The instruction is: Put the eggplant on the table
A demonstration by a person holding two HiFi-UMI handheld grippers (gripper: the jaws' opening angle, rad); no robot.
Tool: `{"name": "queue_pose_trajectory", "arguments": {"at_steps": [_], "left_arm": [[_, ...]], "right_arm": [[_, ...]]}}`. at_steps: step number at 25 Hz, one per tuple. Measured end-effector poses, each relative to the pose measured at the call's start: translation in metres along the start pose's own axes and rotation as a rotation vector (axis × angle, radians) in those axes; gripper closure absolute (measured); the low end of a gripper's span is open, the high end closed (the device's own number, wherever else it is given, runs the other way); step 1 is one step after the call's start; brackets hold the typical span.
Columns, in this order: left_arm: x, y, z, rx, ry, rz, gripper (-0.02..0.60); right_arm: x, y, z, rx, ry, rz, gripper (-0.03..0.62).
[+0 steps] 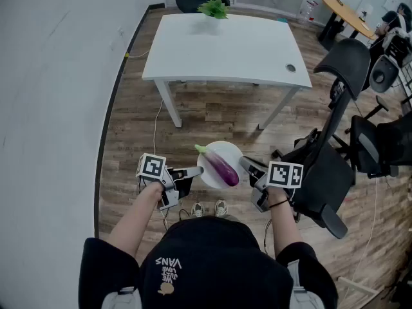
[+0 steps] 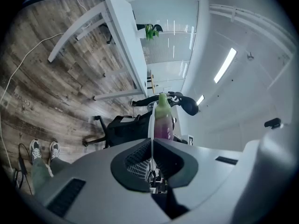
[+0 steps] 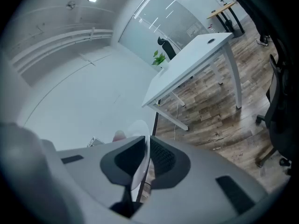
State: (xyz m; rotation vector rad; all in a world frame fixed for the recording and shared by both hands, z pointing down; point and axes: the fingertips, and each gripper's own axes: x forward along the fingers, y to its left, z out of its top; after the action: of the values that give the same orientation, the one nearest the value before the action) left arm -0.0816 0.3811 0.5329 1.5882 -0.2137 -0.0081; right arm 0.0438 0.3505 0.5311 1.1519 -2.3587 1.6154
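**Head view.** The eggplant [image 1: 222, 167] lies on a round white plate [image 1: 225, 150]. The plate is held in mid-air above the wood-plank floor [image 1: 212, 111], in front of the person and well short of the white tabletop [image 1: 225, 47]. The eggplant's long axis runs diagonally: the green stem end points up-left, toward the tabletop, and the glossy purple body points down-right, toward the person. The left gripper [image 1: 195, 172] meets the plate's left rim and the right gripper [image 1: 245, 164] meets its right rim. Each gripper carries a cube with square markers. A leafy green plant [image 1: 214, 6] stands at the tabletop's far edge, and a black office chair [image 1: 328, 166] stands to the right. A pair of shoes [image 1: 209, 208] shows just below the plate, partly cut off by the person's head.

**Left gripper view.** The left gripper [image 2: 152, 146] has its dark, ribbed fingers [image 2: 133, 157] closed on the plate's rim. The plate is seen edge-on here, as a thin white line [image 2: 150, 125]. The eggplant [image 2: 163, 120] extends lengthwise away from the camera, with its green end farthest. Its near end is cut off by the gripper body.

**Right gripper view.** The right gripper [image 3: 145, 148] has its fingers [image 3: 166, 157] clamped on the opposite rim of the plate [image 3: 139, 127], which appears as a smooth white disc seen obliquely. A small pinkish patch at the plate's left edge is too small to identify. The tabletop [image 3: 187, 73], on slanted white legs, and the plant [image 3: 160, 58] lie beyond.
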Motion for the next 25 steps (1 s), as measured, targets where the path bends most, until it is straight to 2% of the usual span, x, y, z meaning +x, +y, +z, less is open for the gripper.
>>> {"name": "queue_pose_trajectory", "arguments": {"at_steps": [6,13,17,25], "left_arm": [[0.000,0.007,0.002,0.012,0.000,0.030,0.561],[0.003,0.003,0.003,0.000,0.003,0.003,0.561],[0.000,0.007,0.008,0.020,0.000,0.020,0.561],[0.008,0.001,0.010,0.010,-0.006,0.009,0.561]], "right_arm": [[-0.001,-0.002,0.002,0.000,0.004,-0.004,0.549],[0.003,-0.004,0.003,-0.006,0.005,-0.007,0.549],[0.006,-0.003,0.006,0.002,-0.005,-0.004,0.549],[0.002,-0.007,0.013,0.004,-0.003,0.000,0.549]]}}
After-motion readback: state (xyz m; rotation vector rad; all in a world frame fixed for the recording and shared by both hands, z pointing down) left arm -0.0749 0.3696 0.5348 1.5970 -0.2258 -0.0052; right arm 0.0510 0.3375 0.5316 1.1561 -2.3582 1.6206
